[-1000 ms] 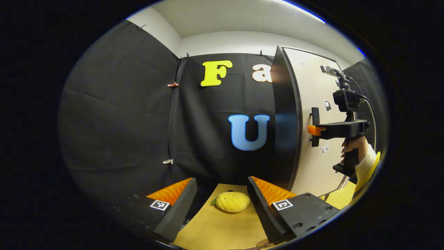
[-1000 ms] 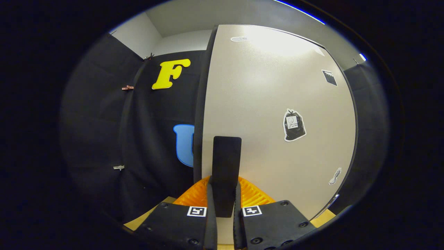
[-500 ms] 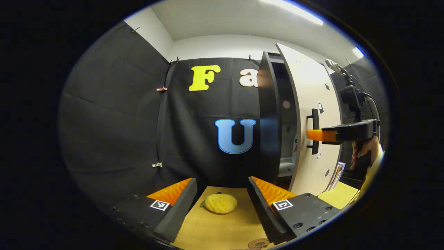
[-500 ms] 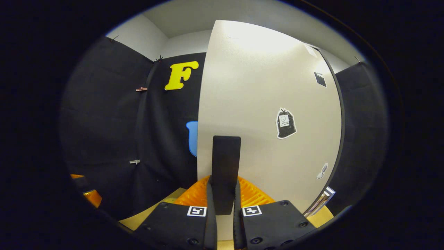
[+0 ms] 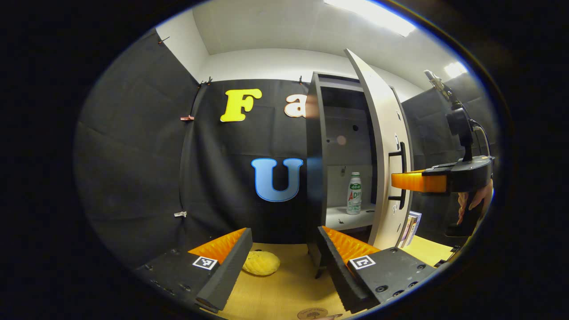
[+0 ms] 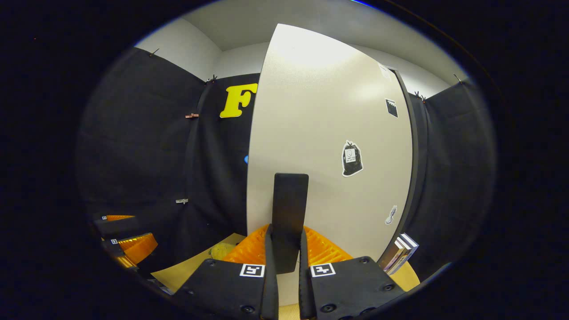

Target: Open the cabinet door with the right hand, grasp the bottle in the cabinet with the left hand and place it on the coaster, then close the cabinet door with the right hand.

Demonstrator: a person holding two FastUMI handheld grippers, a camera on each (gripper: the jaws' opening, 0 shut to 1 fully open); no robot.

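The cabinet (image 5: 316,146) stands on the wooden table with its pale door (image 5: 382,146) swung partly open. A small bottle (image 5: 354,194) with a green cap stands upright on the inner shelf (image 5: 346,219). In the right gripper view my right gripper (image 6: 288,249) is shut on the door's black handle (image 6: 290,209); the left gripper view shows it from the side at the handle (image 5: 400,175). My left gripper (image 5: 284,255) is open low over the table, apart from the cabinet. A round coaster (image 5: 313,314) lies at the bottom edge.
A yellow lemon-shaped toy (image 5: 261,263) lies on the table (image 5: 284,289) between my left fingers. Books (image 5: 410,227) lean beside the cabinet behind the door, also seen as books (image 6: 400,251). The left gripper (image 6: 122,242) appears low left in the right gripper view.
The door has swung from nearly closed to partly open, pulled by my right gripper. The shelf and bottle have come into sight. The left gripper's view has shifted right.
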